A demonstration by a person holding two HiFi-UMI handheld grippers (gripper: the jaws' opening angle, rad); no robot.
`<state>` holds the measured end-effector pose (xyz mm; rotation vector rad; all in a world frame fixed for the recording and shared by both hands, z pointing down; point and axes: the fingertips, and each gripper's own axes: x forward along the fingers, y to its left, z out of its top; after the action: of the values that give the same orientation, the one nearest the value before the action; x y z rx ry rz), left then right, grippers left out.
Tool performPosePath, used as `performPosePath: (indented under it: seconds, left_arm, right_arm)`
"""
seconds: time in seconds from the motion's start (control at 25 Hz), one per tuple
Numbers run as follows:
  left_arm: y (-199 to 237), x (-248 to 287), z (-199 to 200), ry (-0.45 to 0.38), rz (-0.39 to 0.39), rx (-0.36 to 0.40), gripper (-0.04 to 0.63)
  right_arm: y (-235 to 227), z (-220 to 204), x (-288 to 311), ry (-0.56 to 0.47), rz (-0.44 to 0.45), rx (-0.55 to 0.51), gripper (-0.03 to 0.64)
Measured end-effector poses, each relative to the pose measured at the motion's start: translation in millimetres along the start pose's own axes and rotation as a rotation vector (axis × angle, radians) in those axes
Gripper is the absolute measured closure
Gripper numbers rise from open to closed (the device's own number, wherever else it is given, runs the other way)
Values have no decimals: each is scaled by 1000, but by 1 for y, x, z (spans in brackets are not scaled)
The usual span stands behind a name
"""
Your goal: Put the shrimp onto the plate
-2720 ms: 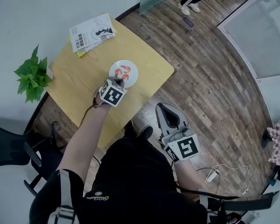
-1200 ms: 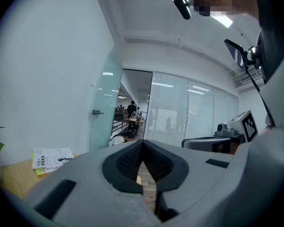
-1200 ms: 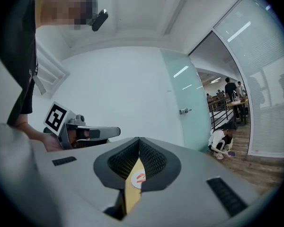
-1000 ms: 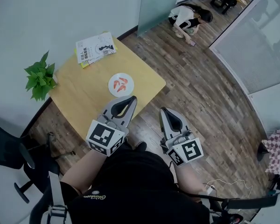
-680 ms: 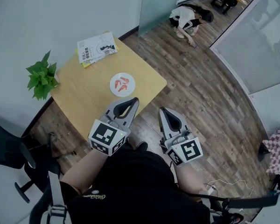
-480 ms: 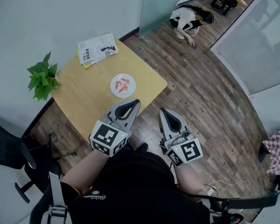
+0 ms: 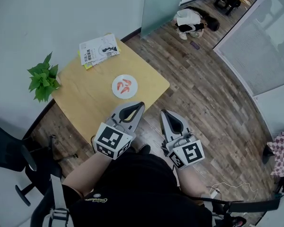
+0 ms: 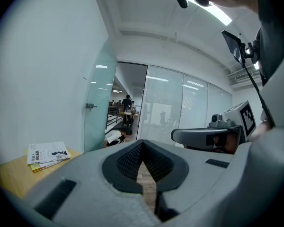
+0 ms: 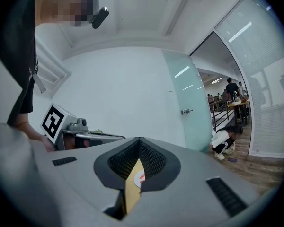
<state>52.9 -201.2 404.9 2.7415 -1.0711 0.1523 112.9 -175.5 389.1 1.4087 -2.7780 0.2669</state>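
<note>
Lying near the middle of the white plate [image 7: 115,91], the orange shrimp [image 7: 121,84] are showing too small to count, perhaps two or three. The plate is resting on the wooden counter [image 7: 92,100], toward the edge facing the person.

On the person's side of the plate, about at the counter's near edge, the left tool [image 7: 133,107] is pointing toward the plate. Its jaws are sitting closed, tips touching, with nothing between them. In the left gripper view only floor planks are showing through the slit behind the tips.

Just right of it and farther from the plate, the right tool [image 7: 169,117] is hanging over the wooden floor [image 7: 203,89]. Its jaws are likewise sitting closed and empty, and the right gripper view is showing a sliver of counter and plate through their gap.

Beyond the plate, at the counter's far corner, a stack of booklets [image 7: 98,48] is lying flat. Left of the plate, off the counter's side, a green potted plant [image 7: 41,77] is standing by the wall. Far beyond the plate, a person [image 7: 195,19] is crouching on the floor.
</note>
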Motion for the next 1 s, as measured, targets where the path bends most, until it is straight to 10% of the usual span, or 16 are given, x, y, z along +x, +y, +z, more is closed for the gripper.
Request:
performPosePath:
  seconds: [1.0]
  left_arm:
    - [-3, 0, -7, 16, -7, 1, 591]
  right_arm:
    - [-7, -5, 1, 10, -31, -4, 615]
